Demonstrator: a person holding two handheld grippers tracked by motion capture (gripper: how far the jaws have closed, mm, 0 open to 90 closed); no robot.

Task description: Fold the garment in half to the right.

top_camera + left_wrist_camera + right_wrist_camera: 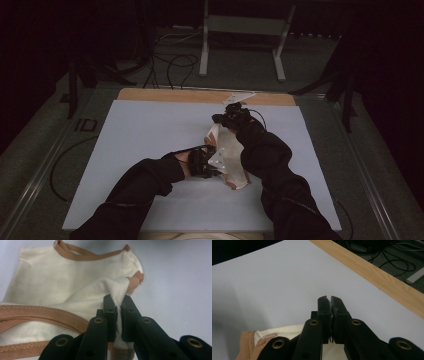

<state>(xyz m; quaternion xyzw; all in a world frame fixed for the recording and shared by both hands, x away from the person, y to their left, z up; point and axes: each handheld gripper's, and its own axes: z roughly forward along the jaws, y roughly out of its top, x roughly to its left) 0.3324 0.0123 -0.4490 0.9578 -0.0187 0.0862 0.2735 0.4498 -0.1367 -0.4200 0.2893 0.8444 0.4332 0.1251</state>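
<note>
My left gripper (119, 305) view shows what the high view blurs: jaws clenched on a pinch of the cream bag (57, 287) with tan trim. The right gripper (330, 302) is clamped on its hem (I think). From above, the bag (231, 150) lies crumpled at centre.

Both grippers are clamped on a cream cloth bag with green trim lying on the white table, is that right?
Not quite: the bag's trim is tan, not green, as the left gripper view shows. Both the left gripper and right gripper are clamped on it, on the white table.
</note>
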